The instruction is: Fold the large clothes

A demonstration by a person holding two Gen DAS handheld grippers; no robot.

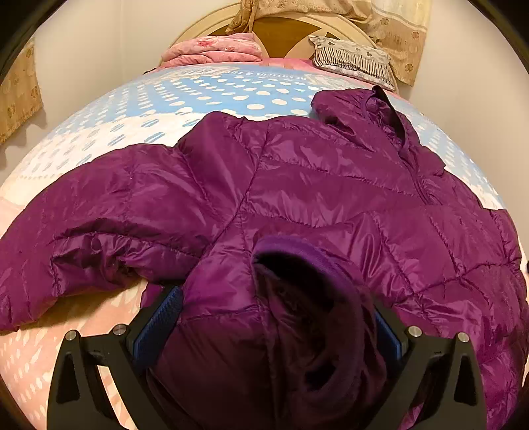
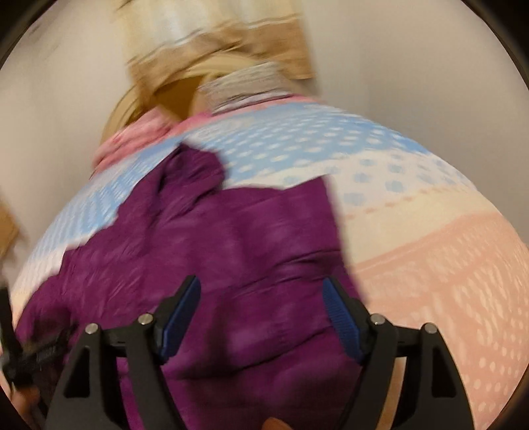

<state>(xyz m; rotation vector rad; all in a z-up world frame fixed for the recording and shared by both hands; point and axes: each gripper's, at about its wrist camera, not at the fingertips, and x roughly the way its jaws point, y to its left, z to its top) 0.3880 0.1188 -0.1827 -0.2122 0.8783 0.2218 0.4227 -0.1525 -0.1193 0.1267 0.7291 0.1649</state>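
A purple jacket (image 1: 297, 185) sprawls across the near half of the bed (image 1: 205, 89), one cuff (image 1: 291, 264) bunched between the left gripper (image 1: 274, 334)'s wide jaws. Bare sheet lies open beyond it. At the headboard, a pink quilt (image 1: 215, 49) and a pillow (image 1: 350, 58) block the far edge.

A bed (image 1: 205, 89) carries everything, its sheet dotted blue at the far end, white in the middle and pink nearest the fingers. A purple quilted jacket (image 1: 297, 185) lies spread across it, reaching from just ahead of the left fingers to the blue band, one sleeve (image 1: 82, 211) stretched out to their left. Well beyond the fingertips, against the headboard (image 1: 284, 29), rest a folded pink blanket (image 1: 215, 49) and a striped pillow (image 1: 353, 59). The right view is blurred.
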